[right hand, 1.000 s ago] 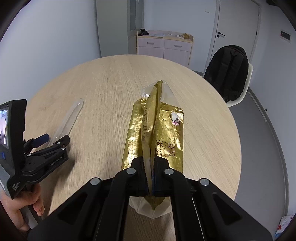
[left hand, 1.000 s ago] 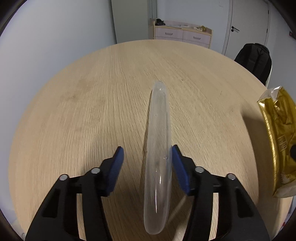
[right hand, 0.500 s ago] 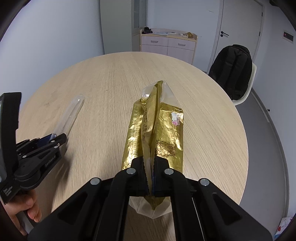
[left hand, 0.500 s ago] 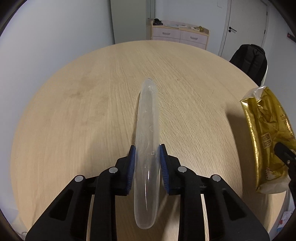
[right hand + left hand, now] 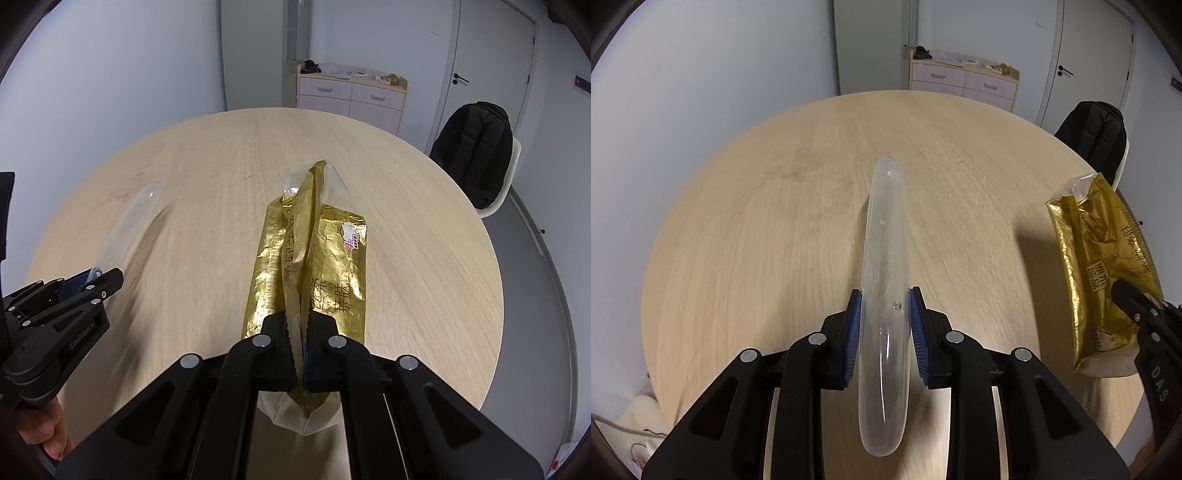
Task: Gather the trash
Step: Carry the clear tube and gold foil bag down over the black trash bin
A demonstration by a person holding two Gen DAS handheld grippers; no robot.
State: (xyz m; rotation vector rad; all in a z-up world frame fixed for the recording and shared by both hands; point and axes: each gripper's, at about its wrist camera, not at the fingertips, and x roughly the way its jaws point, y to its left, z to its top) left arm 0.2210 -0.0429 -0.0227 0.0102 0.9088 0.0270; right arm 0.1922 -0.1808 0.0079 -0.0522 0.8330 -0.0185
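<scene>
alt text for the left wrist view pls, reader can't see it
The left gripper is shut on a long clear plastic tube, which points away over a round wooden table. At the right edge, the right gripper holds a crumpled gold wrapper. Behind the table stand a drawer unit, a door and a black backpack.

Left gripper [image 5: 885,325] and right gripper [image 5: 300,350] both clamped, angled downward.
</scene>
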